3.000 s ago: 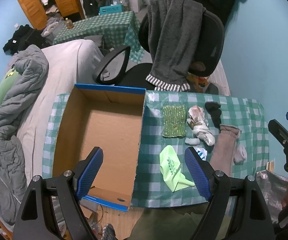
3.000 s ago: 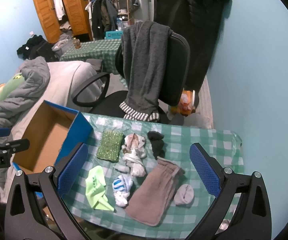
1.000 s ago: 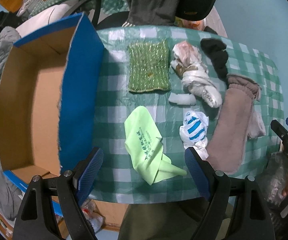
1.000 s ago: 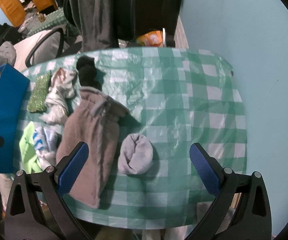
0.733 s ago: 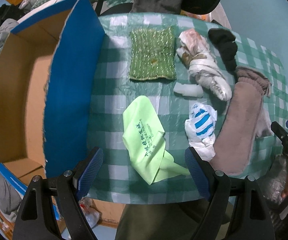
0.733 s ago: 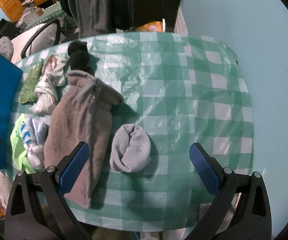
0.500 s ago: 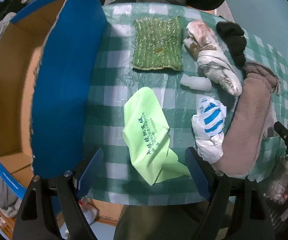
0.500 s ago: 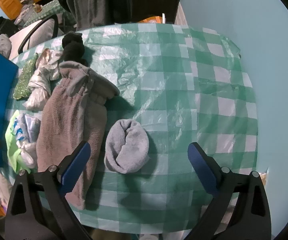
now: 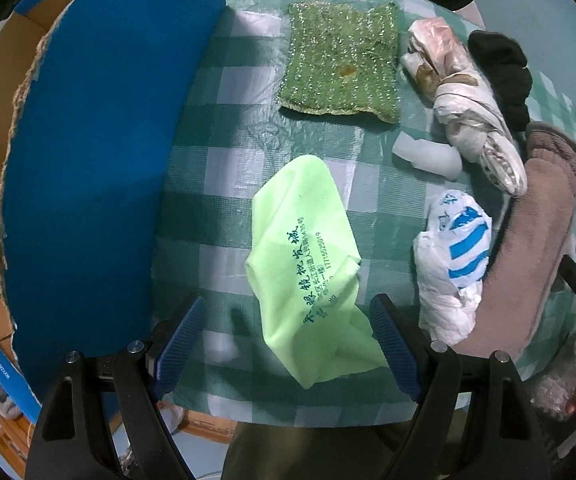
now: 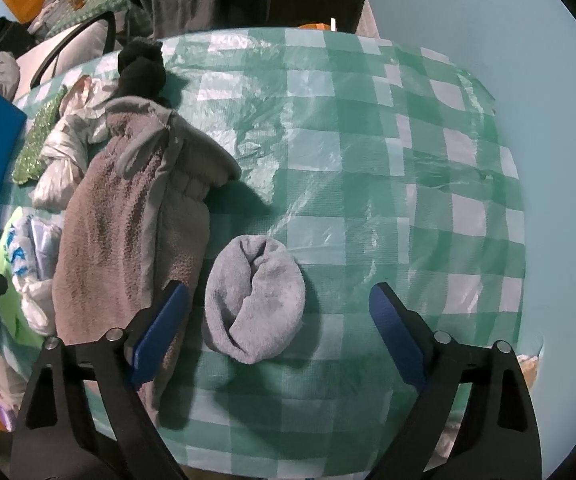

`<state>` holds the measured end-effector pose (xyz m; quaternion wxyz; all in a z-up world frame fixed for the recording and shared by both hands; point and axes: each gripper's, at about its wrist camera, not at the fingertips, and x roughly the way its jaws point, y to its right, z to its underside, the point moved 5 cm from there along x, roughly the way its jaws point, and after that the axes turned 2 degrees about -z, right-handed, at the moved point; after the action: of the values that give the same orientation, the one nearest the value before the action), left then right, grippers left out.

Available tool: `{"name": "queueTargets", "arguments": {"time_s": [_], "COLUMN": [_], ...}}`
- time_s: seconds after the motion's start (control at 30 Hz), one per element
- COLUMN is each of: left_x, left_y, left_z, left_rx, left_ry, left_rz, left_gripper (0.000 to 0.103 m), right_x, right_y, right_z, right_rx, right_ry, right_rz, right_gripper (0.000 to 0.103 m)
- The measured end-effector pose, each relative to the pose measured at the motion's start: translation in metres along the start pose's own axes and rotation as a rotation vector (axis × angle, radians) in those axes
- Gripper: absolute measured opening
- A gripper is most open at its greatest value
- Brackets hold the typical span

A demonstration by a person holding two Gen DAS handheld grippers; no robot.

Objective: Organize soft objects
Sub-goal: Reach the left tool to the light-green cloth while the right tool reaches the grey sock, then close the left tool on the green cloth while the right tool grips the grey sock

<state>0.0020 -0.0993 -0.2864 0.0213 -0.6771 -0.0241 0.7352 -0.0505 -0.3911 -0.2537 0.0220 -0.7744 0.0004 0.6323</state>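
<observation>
A light green cloth with printed writing (image 9: 304, 264) lies on the green checked tablecloth (image 9: 223, 160), its lower end between the blue pads of my left gripper (image 9: 285, 344), which is open and just above it. In the right wrist view a rolled grey sock (image 10: 253, 300) lies between the pads of my right gripper (image 10: 277, 332); its jaws are closing and the pads stand apart from the sock. A brown fleece pouch (image 10: 127, 232) lies left of the sock, under the left pad.
A blue-walled cardboard box (image 9: 87, 140) stands left of the cloth. Also on the table are a glittery green sponge cloth (image 9: 342, 62), crumpled plastic bags (image 9: 452, 92), a blue-striped white bag (image 9: 452, 256) and a black sock (image 10: 141, 66). The table's near edge is close.
Both grippers have come down toward the table, so the cloth and the grey sock look larger. The right pads have drawn a little closer together.
</observation>
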Motion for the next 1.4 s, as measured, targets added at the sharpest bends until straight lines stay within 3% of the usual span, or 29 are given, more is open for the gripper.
{"name": "queueTargets", "arguments": {"time_s": [0.13, 0.43, 0.53, 0.6, 0.7, 0.97, 1.17, 1.23, 1.4], "left_x": [0.004, 0.017, 0.025, 0.026, 0.028, 0.051, 0.057, 0.056, 0.052], "left_y": [0.000, -0.005, -0.006, -0.006, -0.002, -0.008, -0.014, -0.014, -0.009], "left_z": [0.002, 0.003, 0.004, 0.005, 0.003, 0.006, 0.005, 0.008, 0.011], "left_rx": [0.001, -0.008, -0.008, -0.007, -0.001, -0.033, -0.041, -0.034, -0.010], "left_ry": [-0.002, -0.011, -0.014, -0.019, -0.025, -0.049, -0.026, -0.011, 0.021], "left_rz": [-0.015, -0.018, -0.013, -0.009, -0.008, 0.029, 0.034, 0.032, 0.031], "left_gripper": [0.085, 0.085, 0.085, 0.085, 0.085, 0.085, 0.084, 0.079, 0.054], "right_x": [0.004, 0.014, 0.018, 0.019, 0.021, 0.009, 0.002, -0.002, -0.016], "right_y": [0.000, -0.003, -0.007, -0.007, -0.011, -0.003, -0.003, -0.002, -0.002], "right_z": [0.002, 0.007, 0.008, 0.010, 0.011, 0.007, 0.008, 0.007, 0.002], "right_rx": [-0.002, -0.015, -0.026, -0.031, -0.029, -0.003, 0.011, 0.015, 0.027], "right_ry": [-0.008, -0.030, -0.033, -0.039, -0.041, -0.032, -0.028, -0.026, -0.015], "right_rz": [0.002, -0.010, -0.015, -0.015, -0.022, -0.028, -0.029, -0.029, -0.026], "right_gripper": [0.090, 0.073, 0.061, 0.047, 0.041, 0.031, 0.031, 0.030, 0.030]}}
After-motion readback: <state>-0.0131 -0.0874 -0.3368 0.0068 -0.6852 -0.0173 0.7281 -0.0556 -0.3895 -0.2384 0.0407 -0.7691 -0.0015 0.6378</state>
